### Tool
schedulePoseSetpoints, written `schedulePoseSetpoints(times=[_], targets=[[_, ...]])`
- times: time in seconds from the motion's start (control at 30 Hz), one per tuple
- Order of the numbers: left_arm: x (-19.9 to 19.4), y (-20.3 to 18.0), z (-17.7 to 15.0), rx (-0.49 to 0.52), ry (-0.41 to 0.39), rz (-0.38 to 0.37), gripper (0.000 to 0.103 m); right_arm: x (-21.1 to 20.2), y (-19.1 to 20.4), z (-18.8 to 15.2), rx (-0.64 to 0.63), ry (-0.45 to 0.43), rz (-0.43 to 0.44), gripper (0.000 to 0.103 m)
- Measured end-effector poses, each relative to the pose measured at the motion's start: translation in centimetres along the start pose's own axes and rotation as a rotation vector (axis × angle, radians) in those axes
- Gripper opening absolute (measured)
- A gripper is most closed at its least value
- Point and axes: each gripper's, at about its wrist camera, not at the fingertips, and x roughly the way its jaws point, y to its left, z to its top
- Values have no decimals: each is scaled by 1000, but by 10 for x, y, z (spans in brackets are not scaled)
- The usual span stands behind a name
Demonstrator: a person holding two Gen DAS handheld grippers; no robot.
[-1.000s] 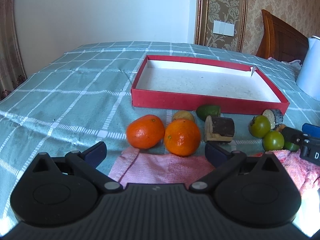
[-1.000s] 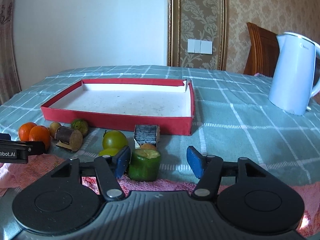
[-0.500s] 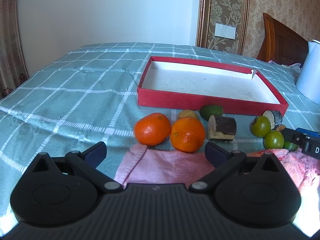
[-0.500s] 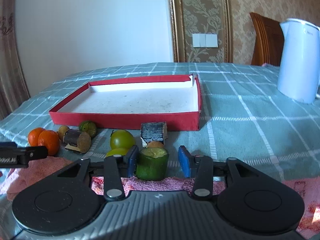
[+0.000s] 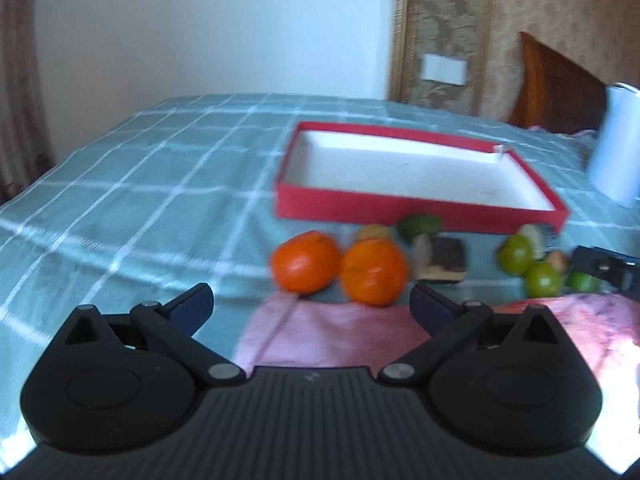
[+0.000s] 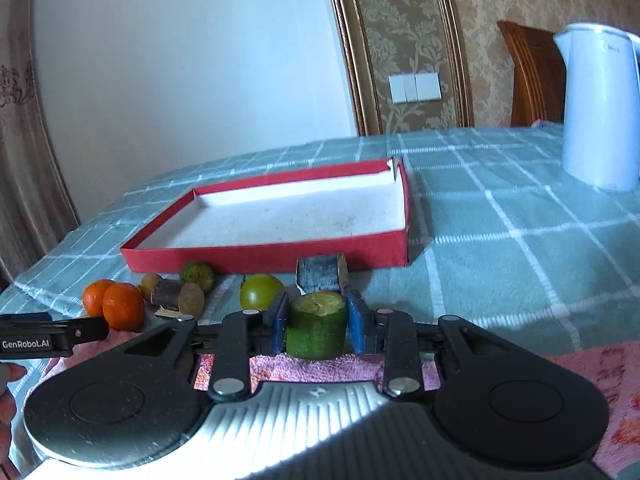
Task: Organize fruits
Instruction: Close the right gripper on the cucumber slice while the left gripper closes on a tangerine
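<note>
Right gripper (image 6: 317,322) has just closed on cucumber chunk (image 6: 316,330).

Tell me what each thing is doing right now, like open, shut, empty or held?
Right tongs: just closed, shut on the green cut piece.
Green cut piece: held upright, cut face up.
Left tongs: open, holding nothing.
Red tray: empty.
Two oranges: side by side on the tablecloth.
White kettle: upright.

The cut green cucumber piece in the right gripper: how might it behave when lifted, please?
The cucumber piece looks stiff: the right gripper, whose jaws have just been closing, presses its sides without visibly denting them. Its smooth rind may slip a little. Set on its flat cut end it should stand; laid sideways, the cylinder would likely roll.
</note>
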Motion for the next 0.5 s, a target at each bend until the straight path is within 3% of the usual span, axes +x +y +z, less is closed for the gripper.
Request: schedulePoseSetpoints(times=[0.1, 0.23, 0.4, 0.5], targets=[[-5, -14, 0, 54, -32, -73, 103, -1, 0, 1, -8, -8, -8, 30], [0, -30, 1, 107, -35, -99, 103, 3, -3, -1, 4, 5, -7, 30], [11, -27, 6, 60, -12, -119, 103, 1, -5, -2, 9, -1, -9, 30], [11, -25, 8, 35, -1, -177, 103, 0, -7, -1, 12, -4, -11, 30]])
